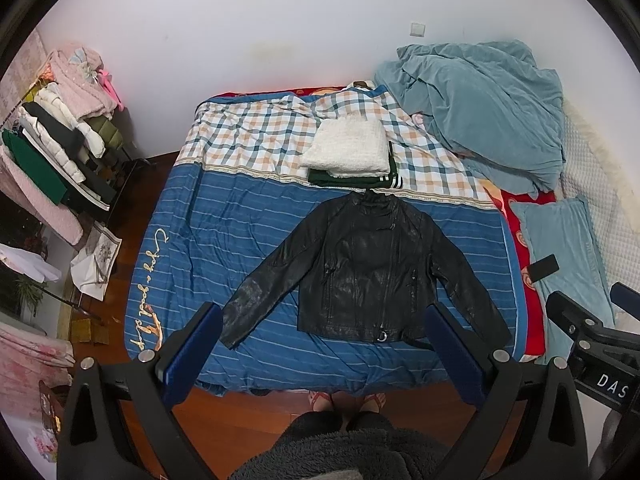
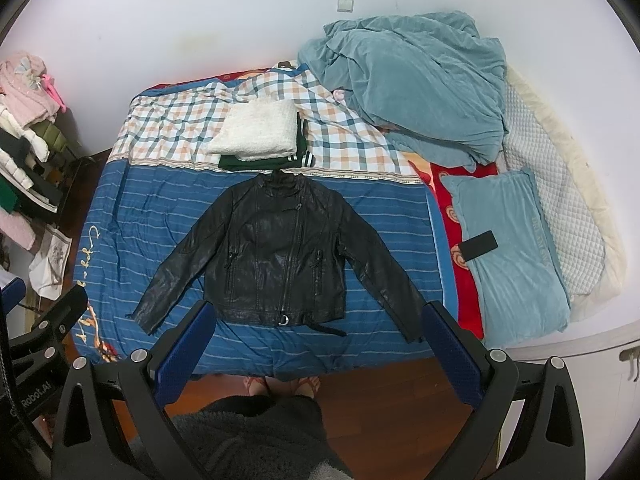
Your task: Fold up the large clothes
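Note:
A black leather jacket (image 1: 362, 272) lies flat, front up, sleeves spread, on the blue striped bed cover (image 1: 240, 224). It also shows in the right wrist view (image 2: 280, 256). My left gripper (image 1: 324, 320) is open and empty, held high above the bed's near edge. My right gripper (image 2: 320, 316) is open and empty, also high above the near edge. Each gripper's body shows at the edge of the other's view.
Behind the jacket sits a folded stack: a white fluffy garment (image 1: 348, 146) on a dark green one (image 1: 352, 179). A teal blanket (image 1: 480, 108), teal pillow (image 2: 512, 248) and black phone (image 2: 478, 246) lie to the right. A clothes rack (image 1: 56, 148) stands left. The person's feet (image 1: 346, 400) are at the bed's edge.

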Demonstrator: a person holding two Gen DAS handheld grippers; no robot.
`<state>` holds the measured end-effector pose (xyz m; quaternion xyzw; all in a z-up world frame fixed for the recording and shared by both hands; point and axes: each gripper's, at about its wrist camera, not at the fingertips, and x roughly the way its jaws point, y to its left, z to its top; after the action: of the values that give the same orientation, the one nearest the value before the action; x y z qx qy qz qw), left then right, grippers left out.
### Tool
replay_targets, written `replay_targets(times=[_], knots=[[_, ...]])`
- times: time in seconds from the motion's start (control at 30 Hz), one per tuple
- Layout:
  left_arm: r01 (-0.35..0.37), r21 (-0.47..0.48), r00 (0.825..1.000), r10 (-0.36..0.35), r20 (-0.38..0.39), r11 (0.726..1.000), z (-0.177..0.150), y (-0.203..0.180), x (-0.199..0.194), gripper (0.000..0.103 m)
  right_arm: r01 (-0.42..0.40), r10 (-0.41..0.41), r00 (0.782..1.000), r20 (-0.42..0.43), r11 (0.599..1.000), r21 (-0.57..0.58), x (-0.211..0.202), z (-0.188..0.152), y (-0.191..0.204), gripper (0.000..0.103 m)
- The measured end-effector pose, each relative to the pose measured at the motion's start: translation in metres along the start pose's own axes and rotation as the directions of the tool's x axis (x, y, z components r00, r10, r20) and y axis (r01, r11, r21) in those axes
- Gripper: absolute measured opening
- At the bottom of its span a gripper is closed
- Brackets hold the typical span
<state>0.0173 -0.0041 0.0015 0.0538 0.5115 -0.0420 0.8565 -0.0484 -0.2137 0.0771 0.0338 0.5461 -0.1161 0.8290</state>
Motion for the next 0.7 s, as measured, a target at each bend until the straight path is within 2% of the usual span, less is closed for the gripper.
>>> replay_targets(times=[0.37, 0.7], knots=[[0.001, -0.001, 1.000, -0.001, -0.001, 1.000, -0.001, 0.000, 0.000, 0.103, -0.001, 0.001, 1.000, 0.004, 1.000, 0.000, -0.002, 0.003, 0.000, 0.103], [0.000, -0.002, 1.000, 0.000, 0.009, 1.000, 0.012, -0.004, -0.005, 0.103, -0.001, 0.001, 1.000, 0.006, 1.000, 0.001, -0.005, 0.006, 0.002, 0.103]])
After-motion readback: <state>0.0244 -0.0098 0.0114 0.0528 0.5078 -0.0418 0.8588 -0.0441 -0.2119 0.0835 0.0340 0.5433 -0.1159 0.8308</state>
